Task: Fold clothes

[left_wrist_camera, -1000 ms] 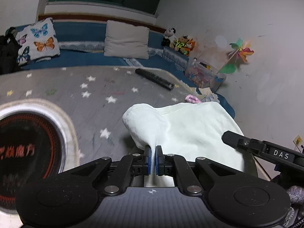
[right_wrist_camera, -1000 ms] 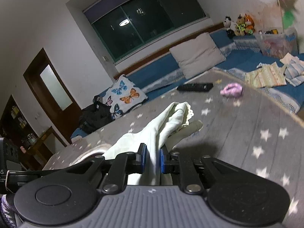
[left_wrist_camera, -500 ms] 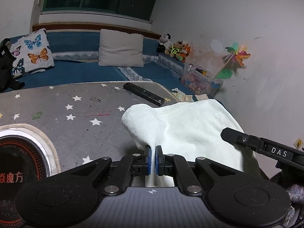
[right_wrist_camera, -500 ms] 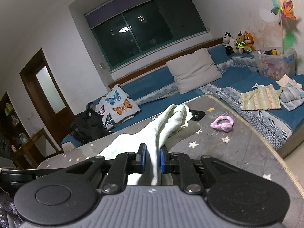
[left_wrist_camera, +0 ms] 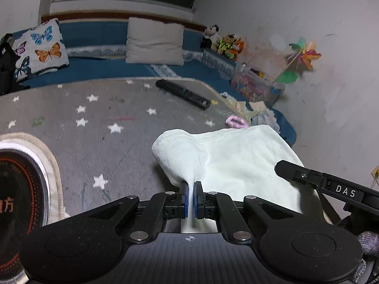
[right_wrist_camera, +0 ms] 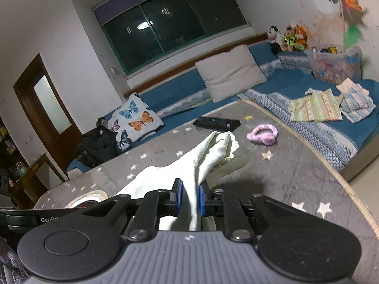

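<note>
Both grippers, left [left_wrist_camera: 189,189] & right [right_wrist_camera: 188,195], clamped on pale garment [left_wrist_camera: 232,158] held above star rug [left_wrist_camera: 94,123]; thin pinch could slip, cloth bunches near remote [right_wrist_camera: 216,123]

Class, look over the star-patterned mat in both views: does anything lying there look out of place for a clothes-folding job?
Yes. A black remote control and a pink hair tie lie loose on the mat, just beyond the pale garment. Neither is clothing, and both sit where the garment may be laid.
</note>
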`<state>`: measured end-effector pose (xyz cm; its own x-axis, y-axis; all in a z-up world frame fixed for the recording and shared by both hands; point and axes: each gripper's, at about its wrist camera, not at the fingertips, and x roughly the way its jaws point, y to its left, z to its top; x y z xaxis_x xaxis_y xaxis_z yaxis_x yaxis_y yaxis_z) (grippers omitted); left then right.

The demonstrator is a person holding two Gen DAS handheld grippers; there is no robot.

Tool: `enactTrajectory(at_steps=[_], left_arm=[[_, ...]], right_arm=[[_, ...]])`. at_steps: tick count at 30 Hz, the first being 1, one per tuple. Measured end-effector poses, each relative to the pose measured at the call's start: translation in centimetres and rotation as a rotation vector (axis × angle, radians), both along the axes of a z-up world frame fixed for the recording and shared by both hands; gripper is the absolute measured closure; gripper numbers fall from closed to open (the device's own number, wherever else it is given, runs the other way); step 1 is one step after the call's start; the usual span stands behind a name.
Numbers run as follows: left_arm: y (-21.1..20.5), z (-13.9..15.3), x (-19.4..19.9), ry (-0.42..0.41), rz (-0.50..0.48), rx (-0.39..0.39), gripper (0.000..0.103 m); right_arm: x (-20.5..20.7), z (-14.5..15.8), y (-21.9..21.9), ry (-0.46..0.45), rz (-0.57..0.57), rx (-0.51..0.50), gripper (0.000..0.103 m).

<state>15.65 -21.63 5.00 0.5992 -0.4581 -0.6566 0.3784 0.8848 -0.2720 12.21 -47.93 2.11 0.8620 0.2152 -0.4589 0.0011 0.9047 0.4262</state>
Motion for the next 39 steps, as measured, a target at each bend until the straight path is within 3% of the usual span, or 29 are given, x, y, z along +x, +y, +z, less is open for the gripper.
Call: enactTrajectory(at_steps=[8,14,19,28,39], left_arm=[[1.2,-2.6,0.3,0.055,0.034,0.061,0.095],[1.6,-2.6,0.0,0.051,0.029,0.051,0.095],[0.7,-2.3,-0.2,0.037,-0.017,0.035,0.095],[-1.1,-2.6,2.3,0.026,-0.066,0.016,0.095],[-1.5,-5.0,6.3,0.087,-0.063,-0.011,0.095]], right_arm=[[0.3,-3.6,-0.6,0.105,-0.067,-0.045,0.085],[-0.8,-2.8,-0.7,0.066,-0.088,-0.099,0.085],[0.7,-2.0,0.3,0.043,-0.05,-0.102,0.084],[4.6,-3.1,1.6,0.083,-0.008,-0.142,0.084],[7.0,-4.7,1.5,0.125,0.001,-0.191,0.084]])
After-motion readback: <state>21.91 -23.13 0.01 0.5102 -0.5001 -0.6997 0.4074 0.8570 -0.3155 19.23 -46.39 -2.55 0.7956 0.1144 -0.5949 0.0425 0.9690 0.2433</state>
